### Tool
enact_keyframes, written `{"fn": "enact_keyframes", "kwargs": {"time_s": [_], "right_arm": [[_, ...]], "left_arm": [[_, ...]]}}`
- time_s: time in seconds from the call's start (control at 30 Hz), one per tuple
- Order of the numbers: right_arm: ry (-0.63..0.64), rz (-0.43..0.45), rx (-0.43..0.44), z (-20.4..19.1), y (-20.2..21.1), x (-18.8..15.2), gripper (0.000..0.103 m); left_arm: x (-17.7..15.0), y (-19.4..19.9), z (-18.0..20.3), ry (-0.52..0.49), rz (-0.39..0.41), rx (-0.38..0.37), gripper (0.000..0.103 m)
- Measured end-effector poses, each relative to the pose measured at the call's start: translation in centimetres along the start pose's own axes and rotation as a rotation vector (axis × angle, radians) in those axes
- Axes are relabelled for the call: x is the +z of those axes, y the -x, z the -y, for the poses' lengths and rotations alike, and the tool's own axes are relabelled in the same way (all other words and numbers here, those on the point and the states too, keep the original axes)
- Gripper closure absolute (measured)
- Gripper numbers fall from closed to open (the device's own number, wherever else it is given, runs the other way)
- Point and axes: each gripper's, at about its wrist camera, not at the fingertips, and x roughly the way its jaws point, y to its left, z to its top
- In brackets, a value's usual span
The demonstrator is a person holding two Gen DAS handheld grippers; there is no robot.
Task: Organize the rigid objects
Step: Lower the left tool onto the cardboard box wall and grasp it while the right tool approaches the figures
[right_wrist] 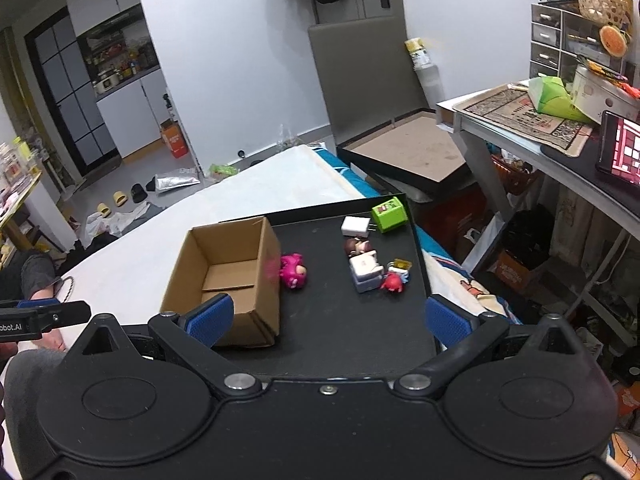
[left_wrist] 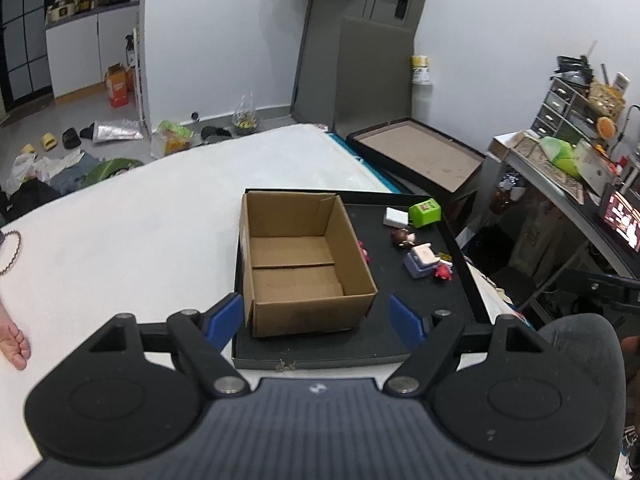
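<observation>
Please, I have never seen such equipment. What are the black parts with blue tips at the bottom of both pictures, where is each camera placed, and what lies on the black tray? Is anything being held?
There is no robot here. A person holds a two-finger gripper in each hand, and each gripper carries a wide-angle camera looking forward along its fingers. One picture comes from the left gripper, the other from the right gripper. The blue tips are the finger pads. Both grippers are open and hold nothing.

On the black tray stands an open, empty cardboard box. Beside it lie small things: a pink toy, a white charger, a green cube, a brown-haired figurine, a pale blocky toy and a small red figure.
</observation>
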Motion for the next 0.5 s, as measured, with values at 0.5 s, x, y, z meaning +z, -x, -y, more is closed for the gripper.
{"fn": "enact_keyframes", "kwargs": {"time_s": [0.5], "right_arm": [[-0.043,-0.092,-0.04,3.6,-4.0,1.9,0.0]], "left_arm": [[1.7,-6.7,-1.3,0.048,-0.118,0.058,0.024]]}}
